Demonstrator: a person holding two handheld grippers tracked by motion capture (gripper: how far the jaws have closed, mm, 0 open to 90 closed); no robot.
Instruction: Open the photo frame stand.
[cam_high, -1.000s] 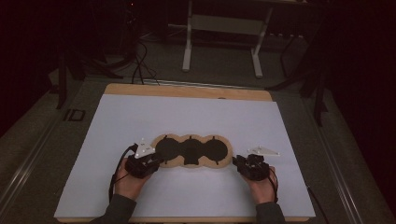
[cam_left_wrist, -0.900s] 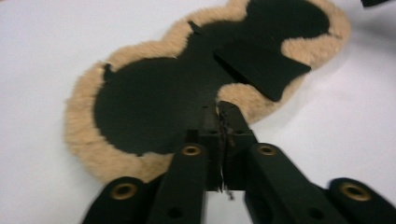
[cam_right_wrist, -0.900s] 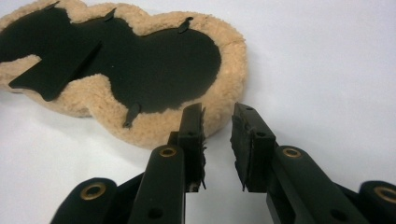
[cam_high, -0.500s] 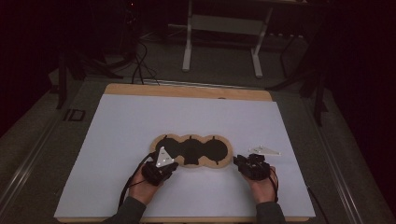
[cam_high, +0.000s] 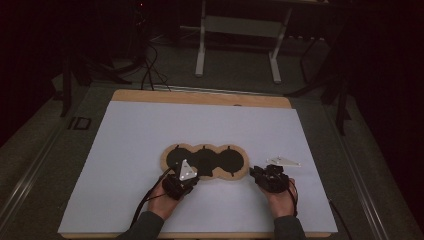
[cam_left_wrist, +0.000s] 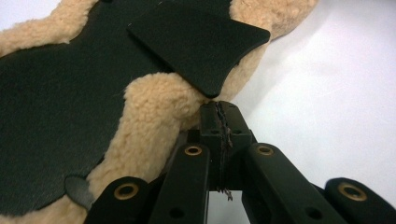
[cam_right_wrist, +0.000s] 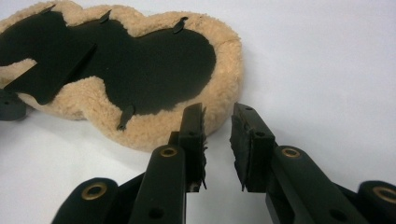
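On white table (cam_high: 125, 150), fleece pad (cam_high: 205, 161), left fingers (cam_left_wrist: 218, 109) pressed together, right fingers (cam_right_wrist: 245, 126) spread, dark room.

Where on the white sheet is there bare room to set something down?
The sheet is bare across its far half beyond the fleece pad, and along its left side. It is crowded at the near edge: the left gripper meets the pad's near rim, and the right gripper sits beside its right end.
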